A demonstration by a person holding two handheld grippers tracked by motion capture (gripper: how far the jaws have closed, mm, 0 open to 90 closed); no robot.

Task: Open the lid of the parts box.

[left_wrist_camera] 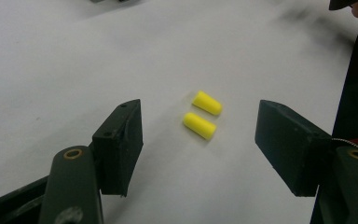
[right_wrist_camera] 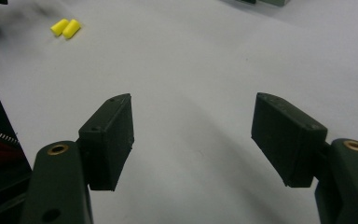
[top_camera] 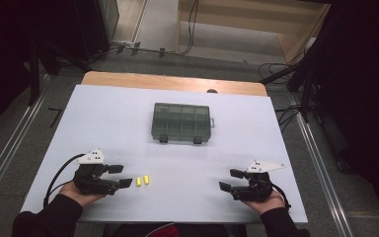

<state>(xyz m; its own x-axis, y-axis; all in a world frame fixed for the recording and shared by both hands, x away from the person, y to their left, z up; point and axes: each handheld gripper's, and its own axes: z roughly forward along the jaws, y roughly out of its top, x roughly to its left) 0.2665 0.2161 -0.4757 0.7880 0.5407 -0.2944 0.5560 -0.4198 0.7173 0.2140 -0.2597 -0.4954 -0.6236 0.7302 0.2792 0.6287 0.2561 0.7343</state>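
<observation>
I am holding the left hand-held gripper (top_camera: 122, 176) wide and empty, the two yellow earplugs (top_camera: 143, 180) lying just beside its tips, side by side, while the right hand-held gripper (top_camera: 229, 179), wide too, is sitting well apart from them.

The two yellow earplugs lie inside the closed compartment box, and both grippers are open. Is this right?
Not quite. The two yellow earplugs lie on the bare table, just ahead of the left gripper, as the left gripper view shows. The compartment box is closed, and both grippers, the right gripper too, are open.

Closed grey compartment box (top_camera: 182, 122) mid-table on white sheet (top_camera: 118, 123).
</observation>
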